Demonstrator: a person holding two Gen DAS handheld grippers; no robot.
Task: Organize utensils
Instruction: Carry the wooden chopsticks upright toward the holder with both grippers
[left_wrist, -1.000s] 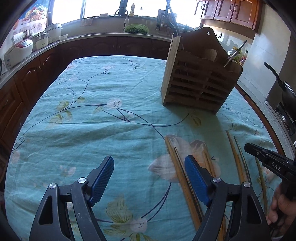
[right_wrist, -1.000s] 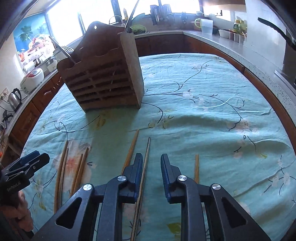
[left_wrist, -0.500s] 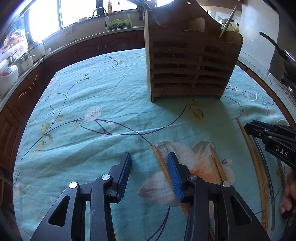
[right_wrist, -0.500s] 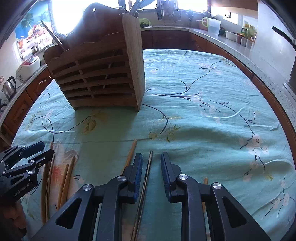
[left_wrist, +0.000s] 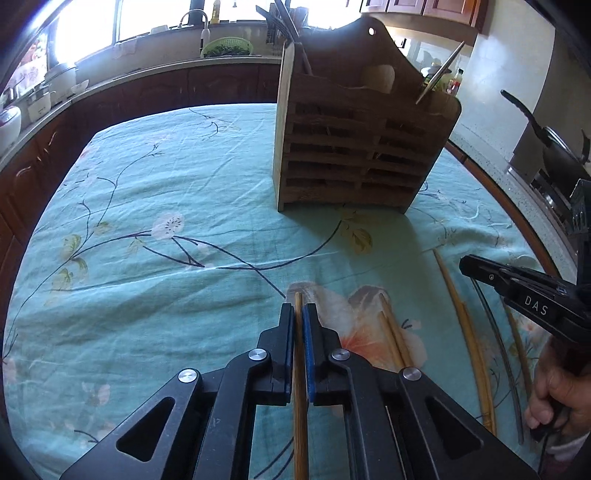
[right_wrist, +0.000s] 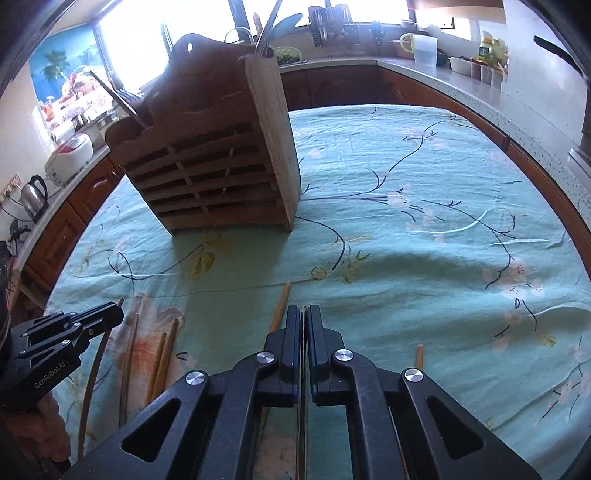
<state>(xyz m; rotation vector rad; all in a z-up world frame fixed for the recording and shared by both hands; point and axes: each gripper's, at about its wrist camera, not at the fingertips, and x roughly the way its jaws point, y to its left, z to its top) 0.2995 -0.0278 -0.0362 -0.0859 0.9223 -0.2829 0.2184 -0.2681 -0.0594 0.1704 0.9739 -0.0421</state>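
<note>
A slatted wooden utensil holder stands on the teal flowered tablecloth; it also shows in the right wrist view. Several chopsticks lie loose on the cloth in front of it. My left gripper is shut on a wooden chopstick low over the cloth. My right gripper is shut on a thin dark chopstick. A pair of wooden chopsticks lies just right of the left gripper. A long pale chopstick and a dark one lie further right.
The holder has a few utensils standing in it. Another chopstick lies just left of my right gripper, and a short end to its right. Counters with a rice cooker, kettle and pan ring the table.
Both grippers have closed: the left one moved right over a wooden chopstick and shut on it, the right one shut on the thin dark chopstick between its fingers.
</note>
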